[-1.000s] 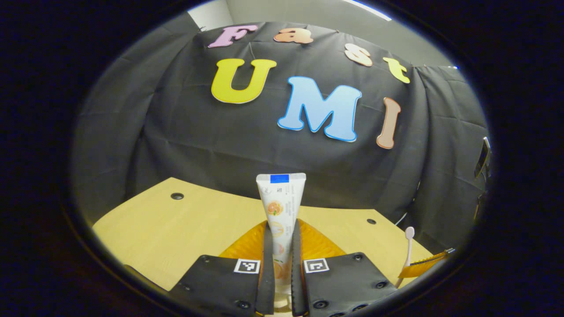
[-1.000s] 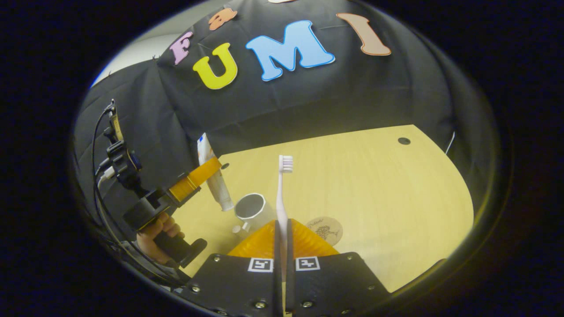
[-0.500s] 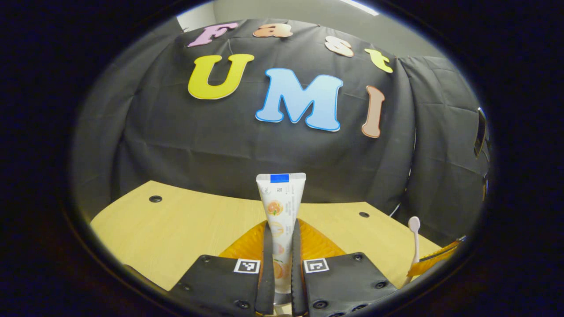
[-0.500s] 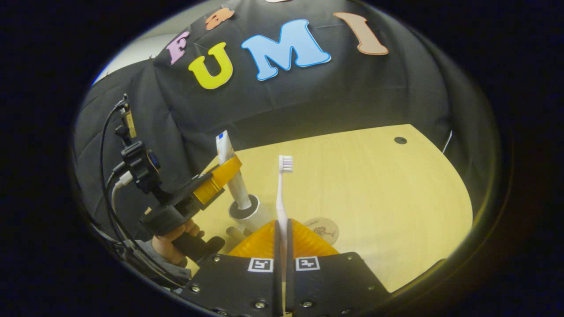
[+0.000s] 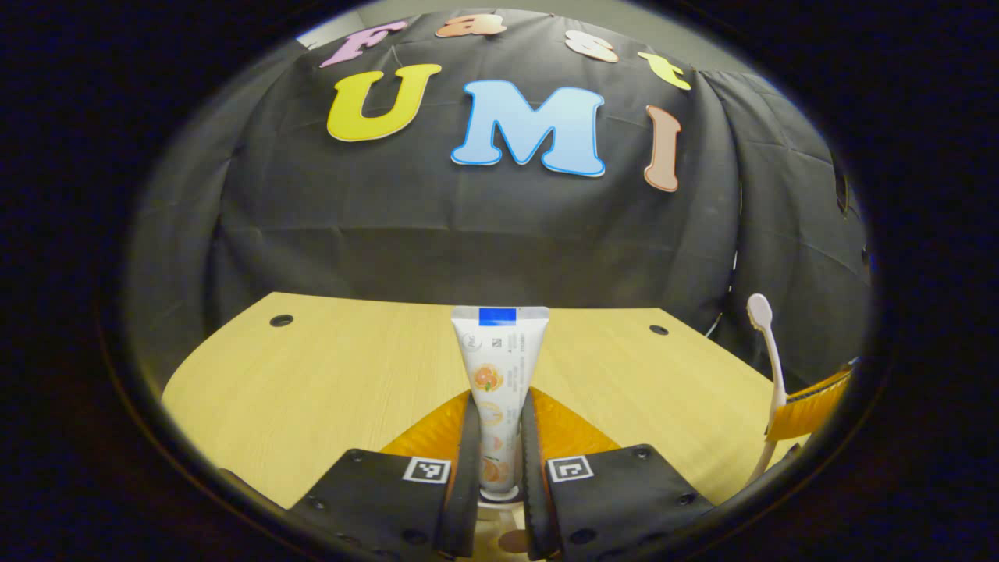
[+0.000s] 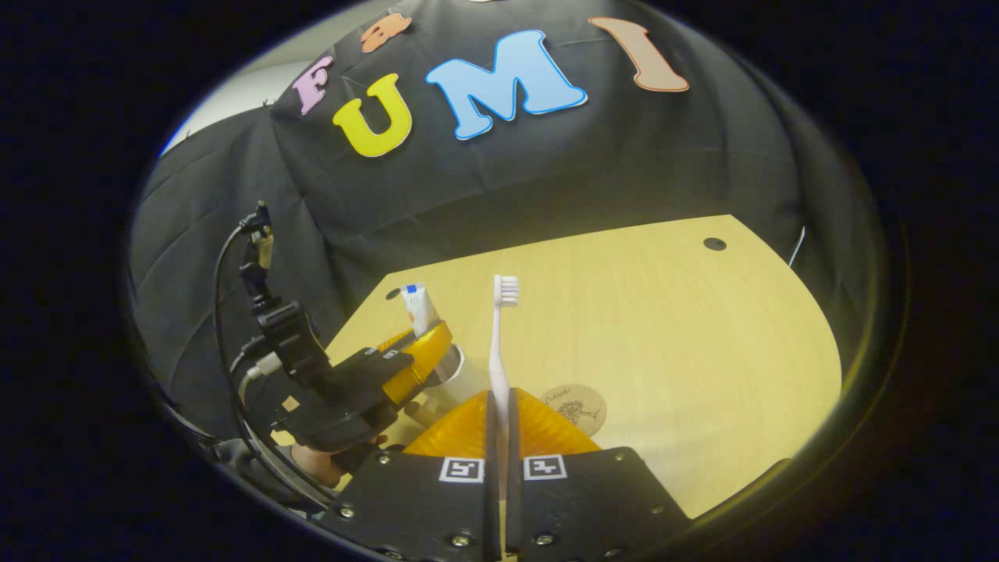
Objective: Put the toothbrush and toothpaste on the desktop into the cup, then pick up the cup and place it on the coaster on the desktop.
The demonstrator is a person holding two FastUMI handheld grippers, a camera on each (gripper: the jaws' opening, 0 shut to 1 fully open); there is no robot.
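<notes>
In the left gripper view, the left gripper [image 5: 497,468] was clamped on a toothpaste [image 5: 497,375] tube, both fingers pressing its lower body. The tube stood upright, cap down, apparently so it could go straight into the cup [image 6: 446,373]. In the right gripper view the tube's lower end seemed to sit at or inside the cup's mouth, though the left gripper hid most of the rim, so how deep could not be told.

The right gripper [image 6: 499,460] was closed on the handle of a toothbrush [image 6: 499,343], bristles up, raised above the desktop [image 6: 663,328], probably waiting its turn. Just beyond its fingers, to the right of the cup and apart from it, lay the round coaster [image 6: 576,407], bare.

Farther off, the desktop stretched open to its curved far edge, leaving wide room on the right. The booth's black cloth wall [image 5: 468,234] hung behind.
</notes>
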